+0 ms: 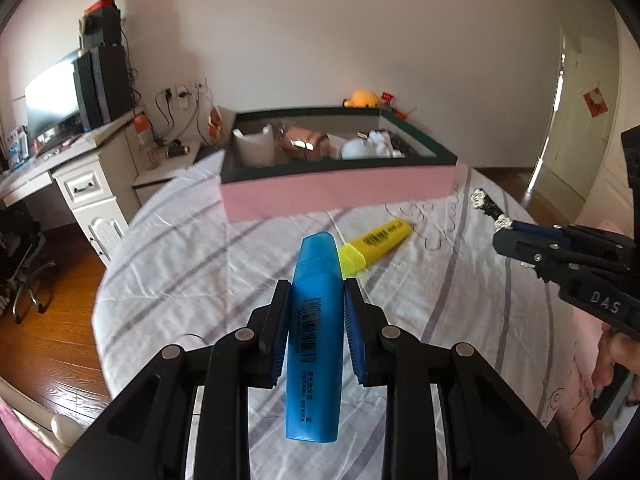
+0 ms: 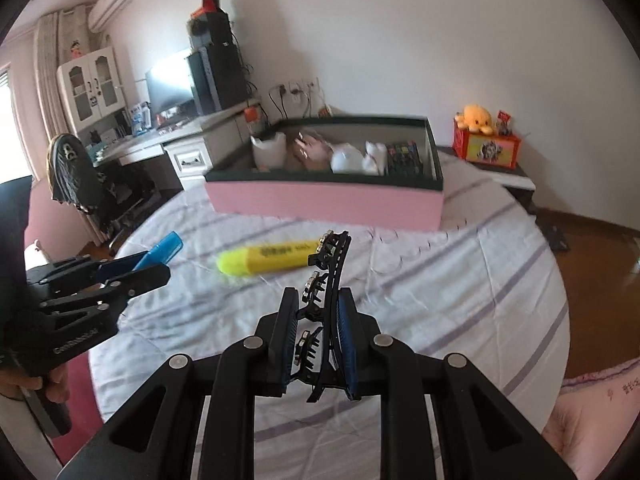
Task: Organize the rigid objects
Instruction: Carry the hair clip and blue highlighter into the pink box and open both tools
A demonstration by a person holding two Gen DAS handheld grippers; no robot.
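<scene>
Across the bed (image 1: pixel 240 240), a white quilt with grey stripes serves as the work surface, which is why loose items lie spread over it within reach of both hands. Toward its far side sits a pink box (image 2: pixel 324 200) with a dark green rim, open at the top and already holding a white cup, a brownish pouch, white rounded pieces and a dark set at the right end; it reads as the collecting place, so I judge the loose items are meant to go there.

Between the box and the tools lies a yellow highlighter (image 2: pixel 268 258), flat on the quilt and untouched, apparently the 1 loose item left to fetch.

Clamped in the left tool (image 1: pixel 316 328) is a blue highlighter (image 1: pixel 316 332), gripped across its barrel near the middle with the cap pointing toward the box, clear of the quilt; holding it mid-length keeps it balanced for the carry.

Smallest is a black hair clip (image 2: pixel 320 312) with pale beads along its teeth, pinched in the right tool (image 2: pixel 320 344). Its pads press the clip's flat sides near 1 end, so the curved spine juts forward and upward, free to be lowered over the box rim.
</scene>
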